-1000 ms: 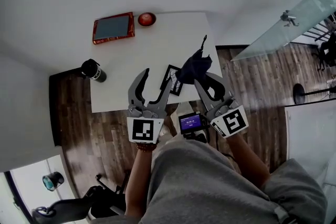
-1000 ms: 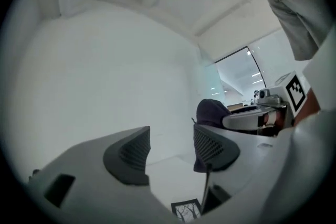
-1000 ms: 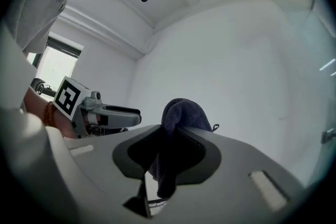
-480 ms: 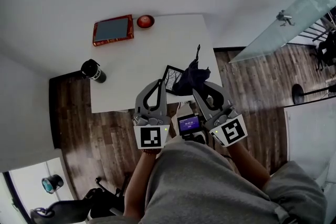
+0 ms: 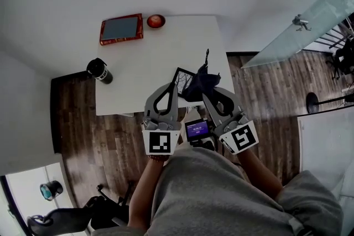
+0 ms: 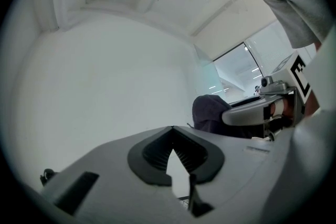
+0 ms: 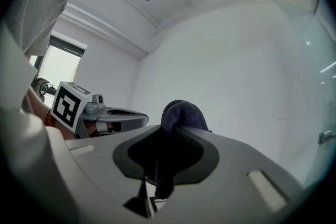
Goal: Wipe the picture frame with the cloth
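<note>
A small black picture frame (image 5: 180, 79) sits near the front right edge of the white table (image 5: 138, 63). My right gripper (image 5: 205, 93) is shut on a dark cloth (image 5: 202, 80), which bunches up past its tips (image 7: 181, 113) and lies against the frame's right side. My left gripper (image 5: 172, 87) is shut, with its tips at the frame's near left corner. In the left gripper view the pads meet (image 6: 172, 128) with nothing thick between them. Whether they nip the frame's edge does not show. The two grippers lie side by side, close together.
A red-rimmed tablet (image 5: 120, 29) and a red bowl (image 5: 156, 21) lie at the table's far edge. A black bottle (image 5: 99, 71) stands on the wooden floor by the left side. A small lit screen (image 5: 197, 130) hangs at the person's chest. A glass panel (image 5: 298, 25) stands at the right.
The left jaws have gone from wide open to shut and shifted right toward the frame's corner. The right gripper has brought the cloth lower, against the frame.
</note>
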Motion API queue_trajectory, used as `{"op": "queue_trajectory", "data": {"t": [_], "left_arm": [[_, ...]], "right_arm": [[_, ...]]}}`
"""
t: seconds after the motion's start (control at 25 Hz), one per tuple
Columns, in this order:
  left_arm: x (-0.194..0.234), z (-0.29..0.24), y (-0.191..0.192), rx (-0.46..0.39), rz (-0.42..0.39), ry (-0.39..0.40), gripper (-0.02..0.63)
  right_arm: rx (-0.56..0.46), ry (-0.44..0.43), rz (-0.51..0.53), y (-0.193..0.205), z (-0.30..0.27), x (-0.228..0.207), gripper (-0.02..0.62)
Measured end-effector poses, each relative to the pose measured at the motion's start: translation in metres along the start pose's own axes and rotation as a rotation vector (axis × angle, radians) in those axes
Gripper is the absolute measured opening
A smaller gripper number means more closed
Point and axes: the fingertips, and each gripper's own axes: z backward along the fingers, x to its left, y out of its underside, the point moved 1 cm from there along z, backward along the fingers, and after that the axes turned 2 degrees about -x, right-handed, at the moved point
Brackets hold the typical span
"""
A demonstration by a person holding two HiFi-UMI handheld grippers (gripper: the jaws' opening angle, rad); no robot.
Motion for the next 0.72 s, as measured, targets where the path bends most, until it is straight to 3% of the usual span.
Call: {"op": "queue_trajectory", "data": {"t": [0.72], "left_arm": [[0.005, 0.002, 0.0062, -0.006, -0.013, 0.006, 0.002]], "right_arm": [[0.002, -0.003, -0.059, 0.0026, -0.01, -0.0024, 0.071]]}}
